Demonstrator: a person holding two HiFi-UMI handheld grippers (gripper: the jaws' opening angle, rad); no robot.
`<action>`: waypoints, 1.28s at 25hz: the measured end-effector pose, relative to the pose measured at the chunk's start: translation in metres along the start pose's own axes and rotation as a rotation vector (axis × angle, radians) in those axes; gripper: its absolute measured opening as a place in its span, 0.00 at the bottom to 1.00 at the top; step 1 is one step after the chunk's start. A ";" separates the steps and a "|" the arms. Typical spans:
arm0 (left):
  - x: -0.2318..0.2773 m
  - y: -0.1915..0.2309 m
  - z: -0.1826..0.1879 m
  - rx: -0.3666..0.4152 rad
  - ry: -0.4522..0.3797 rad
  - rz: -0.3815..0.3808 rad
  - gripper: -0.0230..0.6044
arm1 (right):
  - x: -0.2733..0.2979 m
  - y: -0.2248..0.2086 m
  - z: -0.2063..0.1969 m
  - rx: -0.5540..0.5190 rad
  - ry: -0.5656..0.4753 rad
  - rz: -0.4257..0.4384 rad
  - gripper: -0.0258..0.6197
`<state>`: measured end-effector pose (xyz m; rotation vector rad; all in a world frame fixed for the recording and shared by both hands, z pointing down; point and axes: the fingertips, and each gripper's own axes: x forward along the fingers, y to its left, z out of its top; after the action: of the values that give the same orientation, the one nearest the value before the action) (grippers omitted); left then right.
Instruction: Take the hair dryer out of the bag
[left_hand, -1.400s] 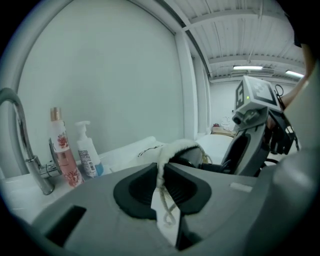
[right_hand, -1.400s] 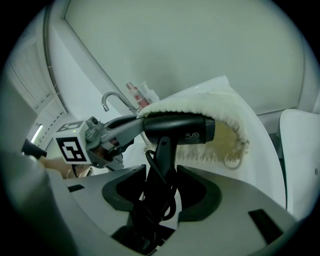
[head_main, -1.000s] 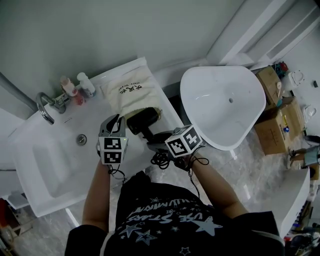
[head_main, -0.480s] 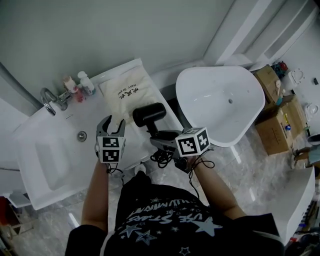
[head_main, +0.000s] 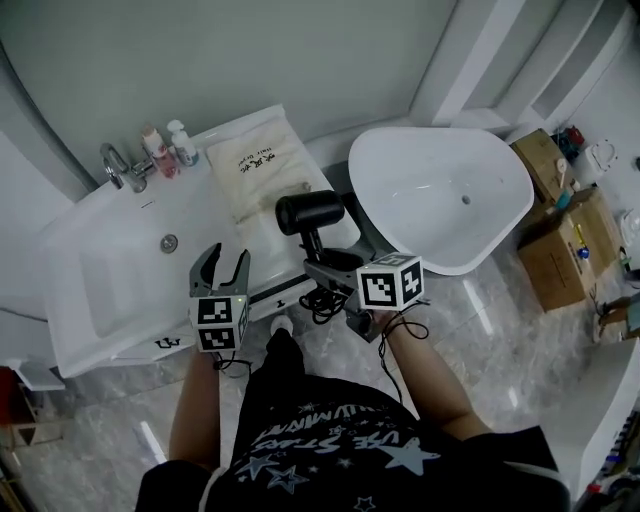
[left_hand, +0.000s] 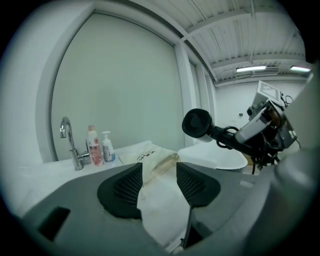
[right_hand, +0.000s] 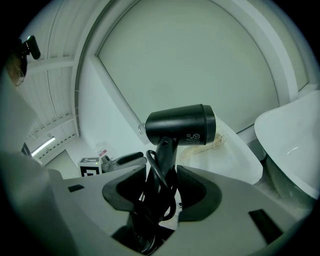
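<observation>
The right gripper (head_main: 322, 272) pinched the hair dryer (head_main: 310, 212) by its handle (head_main: 317, 245), clear of the bag (head_main: 265, 175) on the tabletop (head_main: 200, 225); the left gripper (head_main: 221, 262), empty, had just spread open. A firm, steady pinch seemed best while carrying it away

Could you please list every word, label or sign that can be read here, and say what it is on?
"STARS": white print on the person's black shirt; the rest is unclear.
Dark print on the cream cloth bag: too small to read.
White label on the black hair dryer: too small.
Labels on the two small bottles: blurred.
</observation>
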<state>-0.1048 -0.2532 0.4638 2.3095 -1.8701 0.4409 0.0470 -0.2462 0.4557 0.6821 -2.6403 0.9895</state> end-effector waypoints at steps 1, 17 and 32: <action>-0.014 -0.008 -0.006 -0.005 0.003 0.009 0.38 | -0.008 0.005 -0.005 0.003 -0.013 0.007 0.34; -0.148 -0.071 -0.020 -0.100 -0.069 0.123 0.11 | -0.055 0.045 -0.071 0.024 -0.047 0.071 0.34; -0.218 -0.098 -0.079 -0.196 0.009 0.075 0.07 | -0.070 0.085 -0.135 0.016 0.012 0.052 0.34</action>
<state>-0.0610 -0.0054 0.4784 2.1149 -1.9067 0.2627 0.0724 -0.0758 0.4820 0.6119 -2.6548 1.0265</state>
